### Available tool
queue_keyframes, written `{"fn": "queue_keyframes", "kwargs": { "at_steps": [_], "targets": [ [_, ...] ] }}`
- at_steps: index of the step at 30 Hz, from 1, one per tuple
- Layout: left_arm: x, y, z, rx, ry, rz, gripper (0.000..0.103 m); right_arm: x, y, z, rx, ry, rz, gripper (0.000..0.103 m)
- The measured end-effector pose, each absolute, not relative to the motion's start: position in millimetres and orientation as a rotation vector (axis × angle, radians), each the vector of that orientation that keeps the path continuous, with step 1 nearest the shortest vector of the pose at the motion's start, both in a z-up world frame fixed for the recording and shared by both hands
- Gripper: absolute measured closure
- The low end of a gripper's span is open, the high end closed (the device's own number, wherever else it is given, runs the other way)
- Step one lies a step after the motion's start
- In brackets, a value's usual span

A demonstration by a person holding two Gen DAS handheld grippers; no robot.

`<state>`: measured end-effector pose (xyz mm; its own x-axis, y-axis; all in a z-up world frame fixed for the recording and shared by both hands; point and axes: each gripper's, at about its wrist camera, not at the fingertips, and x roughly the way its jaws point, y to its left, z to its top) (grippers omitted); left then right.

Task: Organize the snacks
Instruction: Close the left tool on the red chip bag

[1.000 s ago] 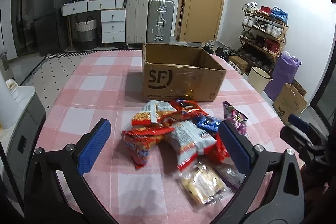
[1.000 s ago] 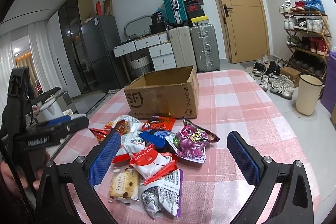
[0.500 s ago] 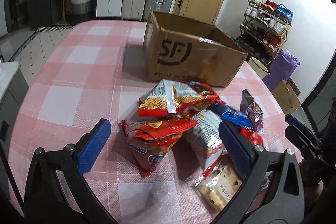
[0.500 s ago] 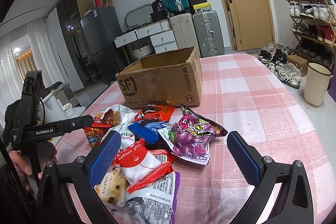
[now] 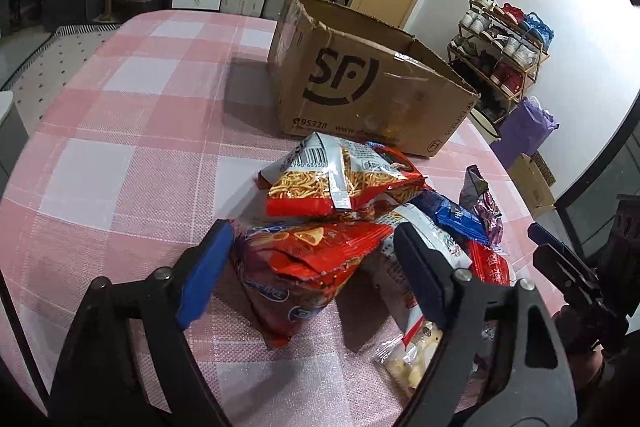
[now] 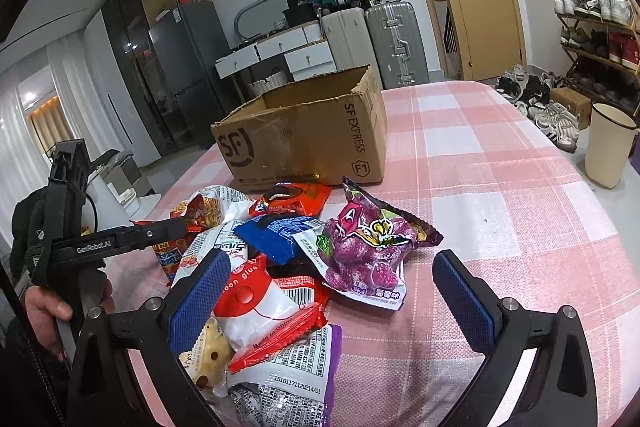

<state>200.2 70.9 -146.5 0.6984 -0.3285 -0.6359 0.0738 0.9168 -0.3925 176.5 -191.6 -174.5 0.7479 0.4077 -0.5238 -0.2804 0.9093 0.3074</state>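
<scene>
While the open brown cardboard box [image 6: 304,131] looks empty as far as its interior shows, every snack packet sits piled on the pink checked tablecloth [image 6: 500,195] before it. Left gripper [image 5: 310,267] straddles the red crisp bag [image 5: 304,267], jaws apart; right gripper [image 6: 332,291] hovers spread, holding nothing. Sorting barely begun.

Both views are evenly lit by soft indoor light from above. A warm glow is seen at the curtain [image 6: 48,119] on the far left of the right wrist view. A soft shadow is cast by the cardboard box [image 5: 360,91] onto the tablecloth [image 5: 132,131] at its left. Glare is caught on the red snack bag [image 5: 316,259] and on tape on the box. Strong fisheye bending and black corners are seen in both views. Focus is sharp throughout.
</scene>
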Motion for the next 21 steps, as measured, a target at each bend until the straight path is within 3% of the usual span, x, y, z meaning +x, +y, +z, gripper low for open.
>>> {"fn": "queue_keyframes", "kwargs": {
  "at_steps": [7, 11, 21],
  "targets": [
    [209.9, 66.7, -152.7, -0.38, 0.785, -0.233, 0.037, 174.4, -187.8, -174.9, 0.206, 0.628, 0.384, 0.0],
    [214.5, 60.2, -156.1, -0.361, 0.787, -0.223, 0.052, 173.3, -187.6, -174.9, 0.204, 0.626, 0.381, 0.0],
    [236.0, 29.3, -139.5, -0.36, 0.785, -0.23, 0.059, 169.8, -187.0, -172.7, 0.203, 0.62, 0.375, 0.0]
  ]
}}
